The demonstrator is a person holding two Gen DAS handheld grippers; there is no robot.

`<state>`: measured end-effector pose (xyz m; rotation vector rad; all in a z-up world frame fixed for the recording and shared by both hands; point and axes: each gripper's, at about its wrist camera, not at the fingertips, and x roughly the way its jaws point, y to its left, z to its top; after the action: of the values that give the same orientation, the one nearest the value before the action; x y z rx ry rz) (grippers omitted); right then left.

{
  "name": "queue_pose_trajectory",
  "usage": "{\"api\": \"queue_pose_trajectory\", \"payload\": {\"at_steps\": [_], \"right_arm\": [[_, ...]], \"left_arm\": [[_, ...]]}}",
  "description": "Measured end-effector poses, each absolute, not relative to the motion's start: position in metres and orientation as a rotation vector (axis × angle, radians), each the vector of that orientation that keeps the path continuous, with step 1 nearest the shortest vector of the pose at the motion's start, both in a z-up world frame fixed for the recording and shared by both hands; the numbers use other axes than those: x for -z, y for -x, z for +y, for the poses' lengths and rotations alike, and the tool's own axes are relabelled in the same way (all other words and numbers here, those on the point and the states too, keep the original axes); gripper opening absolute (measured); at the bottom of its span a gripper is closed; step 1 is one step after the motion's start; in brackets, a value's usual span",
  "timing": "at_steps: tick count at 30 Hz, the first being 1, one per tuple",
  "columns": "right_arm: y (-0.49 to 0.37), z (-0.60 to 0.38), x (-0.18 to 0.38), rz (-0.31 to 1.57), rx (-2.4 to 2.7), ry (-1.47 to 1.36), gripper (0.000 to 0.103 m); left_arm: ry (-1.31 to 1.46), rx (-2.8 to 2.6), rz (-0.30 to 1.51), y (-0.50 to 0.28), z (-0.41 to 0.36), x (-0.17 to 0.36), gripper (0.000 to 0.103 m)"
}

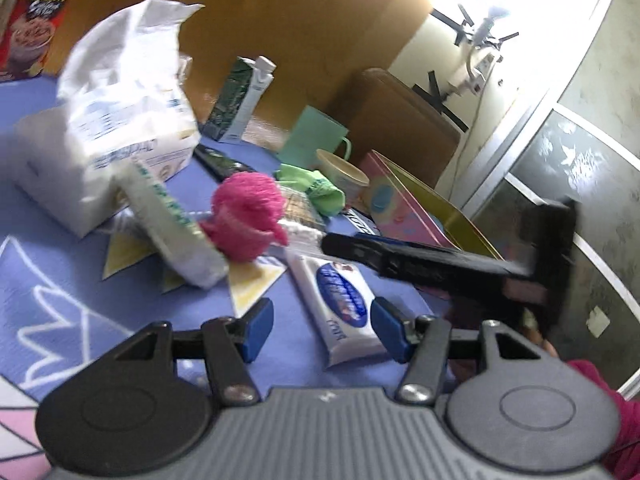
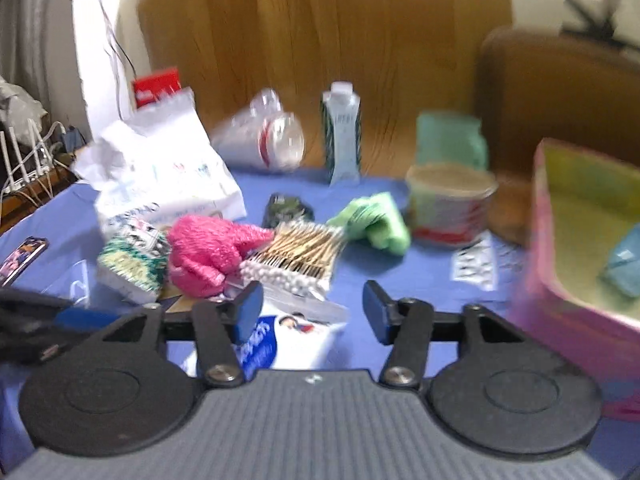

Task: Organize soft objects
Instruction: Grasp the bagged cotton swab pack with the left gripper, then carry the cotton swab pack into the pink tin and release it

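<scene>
Left wrist view: left tool (image 1: 322, 330) apart, empty, over wipes pack (image 1: 344, 312); pink toy (image 1: 248, 216) beyond on the counter (image 1: 60, 280); right wrist view: right tool (image 2: 312, 312) apart, empty; pink box (image 2: 580, 280) alongside; likely between picks; next, close on wipes

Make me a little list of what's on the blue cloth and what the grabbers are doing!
surface: blue cloth
soft things: pink fluffy toy, green cloth
other things: cotton swabs, wipes pack, carton
box: pink box, a blue thing inside
left hand-held gripper: open, holding nothing
right hand-held gripper: open, holding nothing
</scene>
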<state>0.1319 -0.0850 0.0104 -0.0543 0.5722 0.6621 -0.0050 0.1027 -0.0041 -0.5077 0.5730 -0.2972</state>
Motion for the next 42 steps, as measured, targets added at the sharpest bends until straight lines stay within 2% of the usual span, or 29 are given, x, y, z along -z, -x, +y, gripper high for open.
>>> {"api": "queue_pose_trajectory", "payload": {"at_steps": [4, 5, 6, 9, 16, 25, 28, 30, 31, 32, 37, 39, 40, 41, 42], "right_arm": [[-0.163, -0.063, 0.001, 0.656, -0.656, 0.037, 0.056], [-0.167, -0.060, 0.002, 0.672, -0.670, 0.027, 0.041], [-0.168, -0.060, 0.001, 0.675, -0.690, 0.011, 0.032], [-0.154, -0.056, -0.009, 0.613, -0.658, 0.096, 0.026], [-0.084, -0.109, -0.039, 0.417, -0.592, 0.143, 0.025], [-0.027, -0.187, 0.000, 0.585, -0.559, 0.028, 0.027], [-0.018, -0.194, 0.007, 0.587, -0.580, 0.016, 0.034], [-0.013, -0.196, 0.008, 0.584, -0.583, 0.019, 0.060], [-0.010, -0.197, 0.008, 0.568, -0.583, 0.023, 0.061], [-0.008, -0.197, 0.007, 0.555, -0.584, 0.031, 0.061], [-0.008, -0.198, 0.012, 0.537, -0.585, 0.077, 0.061], [-0.009, -0.199, 0.015, 0.527, -0.594, 0.098, 0.061], [-0.009, -0.197, 0.015, 0.521, -0.599, 0.107, 0.061], [-0.010, -0.194, 0.017, 0.517, -0.607, 0.114, 0.057], [-0.011, -0.192, 0.018, 0.520, -0.620, 0.119, 0.039]], "left_arm": [[0.521, 0.310, 0.575, 0.004, 0.104, 0.010, 0.054], [0.523, 0.314, 0.575, 0.004, 0.103, 0.010, 0.054], [0.524, 0.318, 0.572, 0.004, 0.103, 0.010, 0.054], [0.534, 0.327, 0.561, 0.007, 0.103, 0.009, 0.054], [0.536, 0.402, 0.543, 0.009, 0.089, -0.001, 0.055], [0.440, 0.603, 0.617, -0.012, 0.012, -0.010, 0.055], [0.387, 0.642, 0.651, -0.019, -0.016, -0.010, 0.055], [0.365, 0.637, 0.678, -0.024, -0.030, -0.006, 0.058], [0.358, 0.626, 0.692, -0.028, -0.035, -0.004, 0.062], [0.354, 0.607, 0.705, -0.031, -0.038, -0.002, 0.065], [0.359, 0.519, 0.748, -0.045, -0.038, 0.006, 0.067], [0.373, 0.523, 0.770, -0.047, -0.037, 0.011, 0.064], [0.371, 0.533, 0.767, -0.046, -0.038, 0.011, 0.059], [0.365, 0.551, 0.775, -0.045, -0.041, 0.011, 0.053], [0.353, 0.547, 0.778, -0.045, -0.044, 0.010, 0.053]]}}
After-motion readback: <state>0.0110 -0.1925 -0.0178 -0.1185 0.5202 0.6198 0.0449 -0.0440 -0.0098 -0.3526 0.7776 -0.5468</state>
